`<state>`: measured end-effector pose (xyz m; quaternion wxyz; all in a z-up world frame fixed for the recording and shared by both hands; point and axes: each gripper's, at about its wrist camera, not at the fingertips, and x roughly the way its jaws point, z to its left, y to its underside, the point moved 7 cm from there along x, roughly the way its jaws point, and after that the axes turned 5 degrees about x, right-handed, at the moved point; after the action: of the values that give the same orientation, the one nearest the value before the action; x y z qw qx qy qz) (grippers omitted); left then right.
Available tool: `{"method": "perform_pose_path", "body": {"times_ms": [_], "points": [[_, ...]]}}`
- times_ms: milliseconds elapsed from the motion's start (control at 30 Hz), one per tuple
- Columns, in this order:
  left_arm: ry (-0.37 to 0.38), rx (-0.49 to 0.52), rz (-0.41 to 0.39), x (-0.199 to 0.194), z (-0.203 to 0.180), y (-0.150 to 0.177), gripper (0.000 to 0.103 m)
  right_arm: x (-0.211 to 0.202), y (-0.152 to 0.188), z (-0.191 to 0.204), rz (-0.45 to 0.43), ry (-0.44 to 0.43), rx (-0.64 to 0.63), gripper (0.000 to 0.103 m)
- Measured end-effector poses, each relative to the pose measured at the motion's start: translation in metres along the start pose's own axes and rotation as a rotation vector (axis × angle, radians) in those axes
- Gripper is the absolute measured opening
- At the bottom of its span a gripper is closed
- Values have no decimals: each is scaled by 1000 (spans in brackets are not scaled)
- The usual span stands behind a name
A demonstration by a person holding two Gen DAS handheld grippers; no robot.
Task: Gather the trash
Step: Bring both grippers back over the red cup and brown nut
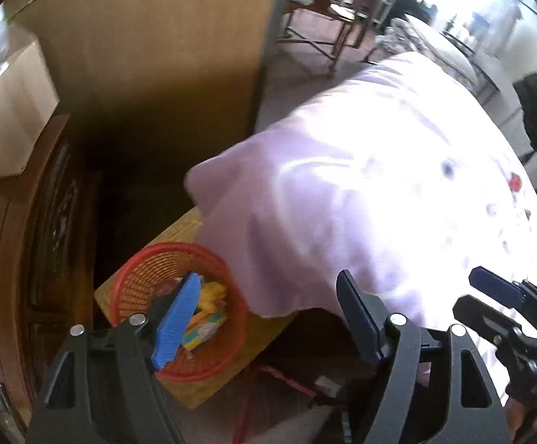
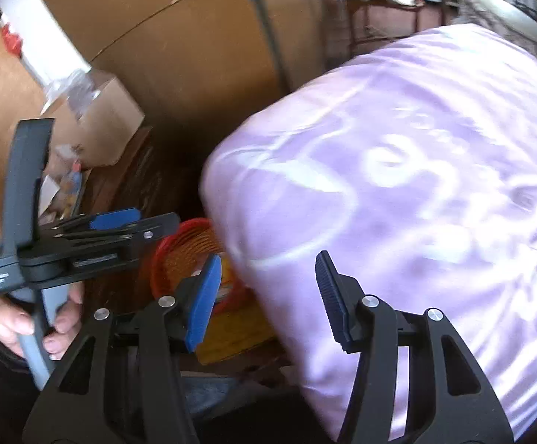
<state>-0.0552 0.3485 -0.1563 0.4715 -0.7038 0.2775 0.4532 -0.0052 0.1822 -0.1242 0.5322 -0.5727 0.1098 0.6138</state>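
Blue ribbed pads line both claws, and each claw stands with its fingers well apart and nothing between them. In the left wrist view the left claw (image 1: 268, 318) spreads wide over the scene: its left pad hangs in front of the red mesh basket (image 1: 150, 277) at about 8 o'clock, while its right finger lies against the lilac cloth (image 1: 379, 185) that fills the view from 12 to 4 o'clock. The basket sits on a small yellow wooden tabletop (image 1: 209, 381) and holds trash (image 1: 209, 310) of yellow and striped wrappers; the cloth's hanging edge comes down just beside the basket's rim. The right claw (image 1: 490, 296) shows at 4 o'clock, over the cloth. In the right wrist view the right claw (image 2: 264, 296) is less widely spread, the basket (image 2: 179, 255) behind its left pad, and a hand (image 2: 35, 325) grips the left claw's handle at 8 o'clock.
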Motion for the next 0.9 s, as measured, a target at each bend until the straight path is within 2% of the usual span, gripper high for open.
{"method": "perform_pose_path", "body": {"times_ms": [267,500,900], "points": [[20,110,0,3,-72,-14,80,-40,8,-75,-95,51,144,55],[60,184,21,17,-132,-21,80,-69,19,-139,-163,124,240,60],[105,364,-5,25,-246,-39,80,-114,29,-240,-280,208,423,64]]}}
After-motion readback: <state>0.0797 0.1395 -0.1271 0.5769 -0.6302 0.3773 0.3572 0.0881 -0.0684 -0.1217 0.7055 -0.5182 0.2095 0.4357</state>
